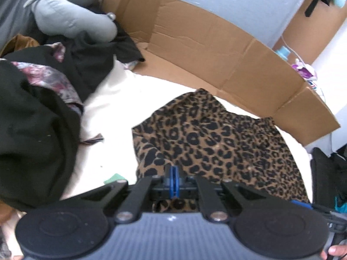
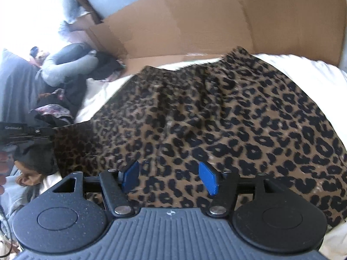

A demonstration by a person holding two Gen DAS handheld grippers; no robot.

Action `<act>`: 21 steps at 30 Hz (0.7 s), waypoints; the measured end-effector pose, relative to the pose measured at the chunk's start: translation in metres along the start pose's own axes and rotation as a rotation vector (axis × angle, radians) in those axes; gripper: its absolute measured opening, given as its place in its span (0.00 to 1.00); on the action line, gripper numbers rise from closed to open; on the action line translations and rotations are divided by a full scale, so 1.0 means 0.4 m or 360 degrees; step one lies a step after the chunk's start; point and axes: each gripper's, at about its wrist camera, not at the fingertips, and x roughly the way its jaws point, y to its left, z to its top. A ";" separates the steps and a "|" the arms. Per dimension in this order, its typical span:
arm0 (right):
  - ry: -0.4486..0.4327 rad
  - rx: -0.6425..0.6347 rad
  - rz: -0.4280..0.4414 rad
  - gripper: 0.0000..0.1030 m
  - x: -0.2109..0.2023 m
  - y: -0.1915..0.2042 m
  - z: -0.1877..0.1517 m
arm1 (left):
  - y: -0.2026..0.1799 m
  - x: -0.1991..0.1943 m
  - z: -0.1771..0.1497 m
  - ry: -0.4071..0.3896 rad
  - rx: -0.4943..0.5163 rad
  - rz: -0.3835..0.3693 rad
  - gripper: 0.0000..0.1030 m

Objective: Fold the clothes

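On the white bedding [image 1: 121,99] at the centre of both views lies the leopard-print garment [image 2: 216,117], spread out with folds and creases across its surface. My left gripper [image 1: 173,178] has its blue pads pressed together, and the garment's near edge appears to be pinched between them: leopard cloth shows directly beyond the tips and again beneath the linkage at 6 o'clock. From the right wrist view, the same edge rises toward the left gripper at 9 o'clock. My right gripper [image 2: 170,176] stands with its jaws wide apart, both blue pads [image 2: 208,177] clear of the cloth, which lies below the gap with nothing clamped. A flattened cardboard sheet [image 1: 216,43] stands along the far side of the bedding, running from 11 o'clock to 3 o'clock in the left wrist view, just behind the garment's far edge. At 9 o'clock in that view sits a heap of dark clothes [image 1: 36,130] with a floral-patterned piece among them, well apart from the leopard garment; a grey padded item [image 1: 71,15] rests on the heap at 10 o'clock. A fingertip [image 1: 335,252] shows at 5 o'clock.
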 end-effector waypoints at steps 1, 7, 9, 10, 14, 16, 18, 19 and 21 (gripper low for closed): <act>-0.0002 0.0006 0.0024 0.66 -0.002 0.007 0.002 | -0.008 -0.002 0.000 0.0002 0.0006 -0.0018 0.02; -0.0026 0.0065 0.0160 0.66 0.001 0.056 0.024 | -0.031 -0.007 0.013 0.0024 -0.0019 -0.0121 0.02; -0.0032 0.0051 0.0195 0.66 0.001 0.076 0.027 | -0.044 -0.009 0.014 0.0031 -0.0030 -0.0163 0.02; -0.0035 0.0045 0.0212 0.65 0.001 0.087 0.028 | -0.053 -0.009 0.010 0.0038 -0.0030 -0.0188 0.02; -0.0021 -0.0030 0.0283 0.63 0.006 0.132 0.033 | -0.099 0.003 -0.015 0.0093 -0.0018 -0.0289 0.02; -0.0013 -0.0046 0.0301 0.63 0.008 0.149 0.032 | -0.117 0.010 -0.026 0.0110 -0.0033 -0.0333 0.02; 0.0008 -0.0053 0.0329 0.60 0.014 0.161 0.027 | -0.133 0.019 -0.036 0.0133 -0.0052 -0.0372 0.02; 0.0017 -0.0057 0.0337 0.57 0.017 0.167 0.025 | -0.142 0.023 -0.042 0.0145 -0.0058 -0.0389 0.02; 0.0033 -0.0061 0.0354 0.54 0.024 0.178 0.021 | -0.162 0.032 -0.050 0.0166 -0.0046 -0.0424 0.02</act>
